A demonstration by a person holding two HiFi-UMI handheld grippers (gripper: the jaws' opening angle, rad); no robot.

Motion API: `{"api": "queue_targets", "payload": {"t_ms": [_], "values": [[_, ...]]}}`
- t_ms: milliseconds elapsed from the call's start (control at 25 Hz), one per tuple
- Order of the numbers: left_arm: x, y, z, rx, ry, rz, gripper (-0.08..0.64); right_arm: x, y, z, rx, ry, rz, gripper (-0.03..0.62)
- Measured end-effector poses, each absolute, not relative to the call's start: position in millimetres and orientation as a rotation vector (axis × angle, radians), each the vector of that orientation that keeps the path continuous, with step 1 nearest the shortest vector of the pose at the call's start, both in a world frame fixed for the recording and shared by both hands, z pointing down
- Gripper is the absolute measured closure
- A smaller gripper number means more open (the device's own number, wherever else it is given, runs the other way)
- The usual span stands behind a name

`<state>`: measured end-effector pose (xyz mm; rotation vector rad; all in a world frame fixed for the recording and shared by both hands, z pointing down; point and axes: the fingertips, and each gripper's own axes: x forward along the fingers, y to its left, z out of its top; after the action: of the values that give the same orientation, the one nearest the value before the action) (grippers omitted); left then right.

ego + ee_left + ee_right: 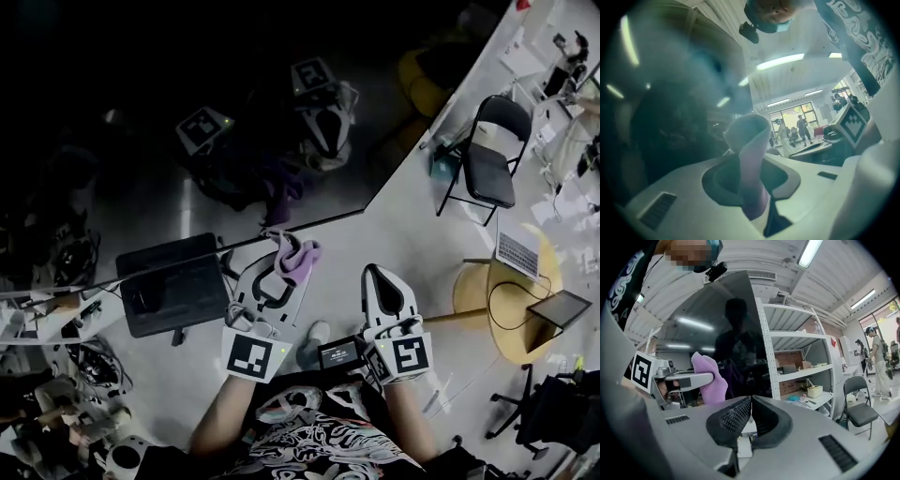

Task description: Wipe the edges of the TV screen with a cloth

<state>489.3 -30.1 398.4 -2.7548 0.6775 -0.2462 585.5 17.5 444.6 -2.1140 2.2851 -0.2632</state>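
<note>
Item, your left gripper [279, 255]: jaws pinching the purple cloth [302, 262], held at the near edge of the dark TV screen [187, 122]. Item, your right gripper [376, 274]: jaws pressed together, nothing between them, right of the cloth.

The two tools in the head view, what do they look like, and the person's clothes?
The left tool and right tool are pale grey plastic shells tapering to dark-padded jaws. Each carries a cube with black-and-white square markers. The person wears a black shirt with white swirling print.
</note>
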Motion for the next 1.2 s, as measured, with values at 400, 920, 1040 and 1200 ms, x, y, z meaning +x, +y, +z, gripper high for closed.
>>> {"api": "queue_targets", "payload": {"t_ms": [400,920,1040,1200], "values": [[314,-29,399,-2.835,1.221,-0.057,0.457,470,19,440,-2.032,2.443,-0.219,0.563],[235,55,378,-2.694,1.414,-0.027,0.457,409,99,427,-1.905,2.541,-0.172,0.563],[199,72,380,-2.682,1.431,-0.006,0.457,377,116,426,-1.901,2.55,-0.145,0.563],[151,97,384,-2.673,1.442,0.028,0.457,331,144,429,-1.896,2.572,-0.119,0.563]]}}
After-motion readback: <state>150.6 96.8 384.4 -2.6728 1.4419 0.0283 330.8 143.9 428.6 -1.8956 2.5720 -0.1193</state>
